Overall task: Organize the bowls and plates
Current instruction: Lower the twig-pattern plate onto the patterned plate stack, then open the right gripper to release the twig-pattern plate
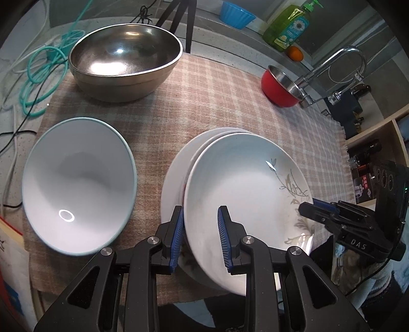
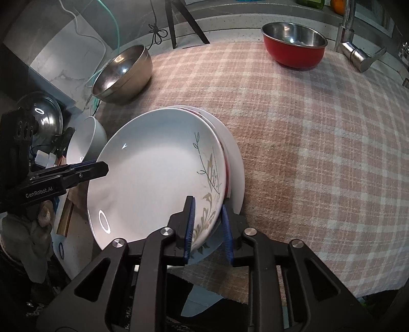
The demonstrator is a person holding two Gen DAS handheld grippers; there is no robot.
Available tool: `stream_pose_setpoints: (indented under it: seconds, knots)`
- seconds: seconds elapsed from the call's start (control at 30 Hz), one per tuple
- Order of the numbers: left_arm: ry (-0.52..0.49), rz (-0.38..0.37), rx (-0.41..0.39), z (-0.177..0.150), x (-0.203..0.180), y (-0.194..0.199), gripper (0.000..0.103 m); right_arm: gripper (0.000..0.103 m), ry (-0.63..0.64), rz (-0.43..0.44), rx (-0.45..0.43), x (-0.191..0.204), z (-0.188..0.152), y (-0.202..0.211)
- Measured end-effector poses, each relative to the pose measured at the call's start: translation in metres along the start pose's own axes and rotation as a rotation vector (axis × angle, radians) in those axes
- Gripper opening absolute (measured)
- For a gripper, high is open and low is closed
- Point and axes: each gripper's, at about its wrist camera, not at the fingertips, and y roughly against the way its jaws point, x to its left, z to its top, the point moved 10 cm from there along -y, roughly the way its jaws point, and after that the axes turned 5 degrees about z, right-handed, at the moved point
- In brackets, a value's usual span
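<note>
A white plate with a leaf pattern (image 1: 242, 184) (image 2: 153, 178) lies askew on top of a stack of white plates (image 1: 173, 178) (image 2: 235, 163) on the plaid cloth (image 1: 217, 102). Its near side sticks out past the cloth's front edge. My left gripper (image 1: 200, 209) (image 2: 102, 167) is shut on the plate's left rim, one pad inside and one outside. My right gripper (image 2: 207, 203) (image 1: 310, 205) straddles the right rim, open, with its pads off the plate. A deep white bowl (image 1: 79, 184) (image 2: 87, 143) sits left of the stack.
A large steel bowl (image 1: 125, 61) (image 2: 122, 74) stands at the back left and a red bowl (image 1: 281, 86) (image 2: 294, 46) at the back right by the faucet (image 1: 340, 66). Teal cables (image 1: 43, 71) lie off the cloth to the left. Tripod legs (image 1: 184, 23), a soap bottle (image 1: 288, 25) and a blue bowl (image 1: 237, 14) stand behind.
</note>
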Motion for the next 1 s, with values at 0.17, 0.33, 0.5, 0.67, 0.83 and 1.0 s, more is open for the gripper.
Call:
stream_pose_setpoints:
  seconds: [0.17,0.33,0.5,0.67,0.83,1.0]
  knots:
    - [-0.019,0.021,-0.005,0.001,-0.003,-0.001,0.026,0.046,0.027,0.001,-0.022,0.004,0.002,0.004]
    - [-0.008,0.02,-0.008,0.003,-0.001,-0.002,0.031,0.054,0.039,0.007,-0.024,0.008,0.001,0.007]
    - [-0.007,0.019,-0.009,0.002,-0.001,-0.002,0.031,0.055,0.032,0.006,-0.026,0.009,-0.002,0.01]
    - [-0.007,0.019,-0.01,0.002,-0.001,0.0,0.031,0.055,0.028,0.005,-0.033,0.008,-0.003,0.015]
    - [-0.008,0.018,-0.029,0.003,-0.001,0.008,0.031,0.055,0.019,0.014,-0.043,0.008,-0.003,0.023]
    - [-0.001,0.005,-0.057,0.008,0.0,0.022,0.039,0.055,0.012,0.02,-0.068,0.009,0.006,0.032]
